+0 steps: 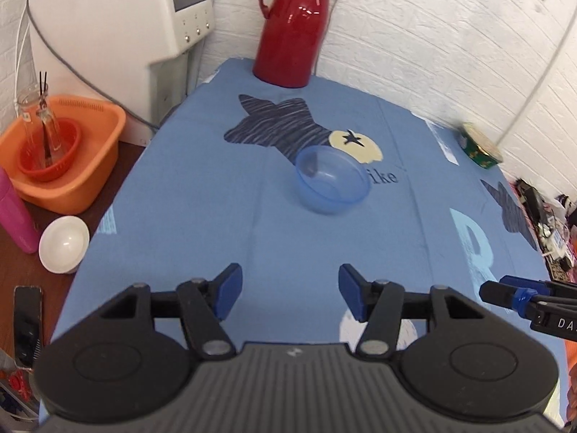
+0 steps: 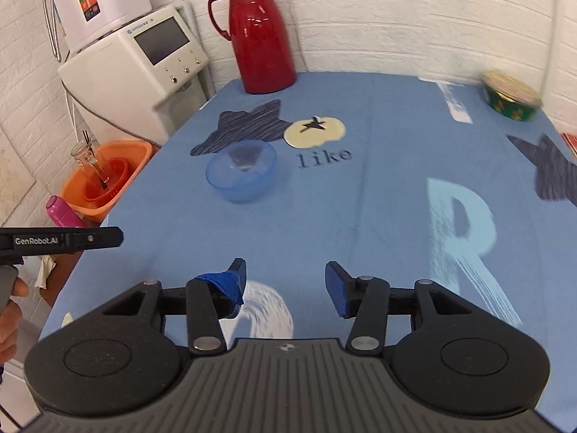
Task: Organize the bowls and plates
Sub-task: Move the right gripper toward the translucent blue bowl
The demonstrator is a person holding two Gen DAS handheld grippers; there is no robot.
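Translucent blue bowl (image 1: 332,179), upright and empty, alone near the middle of the counter (image 1: 202,216) on its blue printed cloth, just beside the pale circle and dark star of the print. White bowl (image 1: 64,244) off the cloth at the near left edge, on bare brown wood, well apart from the blue one. No plate visible in either view.

Left tongs (image 1: 288,294) wide, holding nothing, low over the near end of the cloth and aimed toward the blue bowl. Right tongs (image 2: 286,287) likewise wide and empty, to the right of the left pair.

Judged from this layout: task at its opening stage, no stacking or gathering done, both bowls still to be grasped and brought together.

Farther out: red thermos jug (image 1: 294,25) at the far edge; green patterned tin (image 1: 481,146) far right; orange basin (image 1: 68,160) holding a red strainer and a glass bottle at left; pink bottle (image 1: 14,216) near it; white appliance (image 1: 119,25) beyond.
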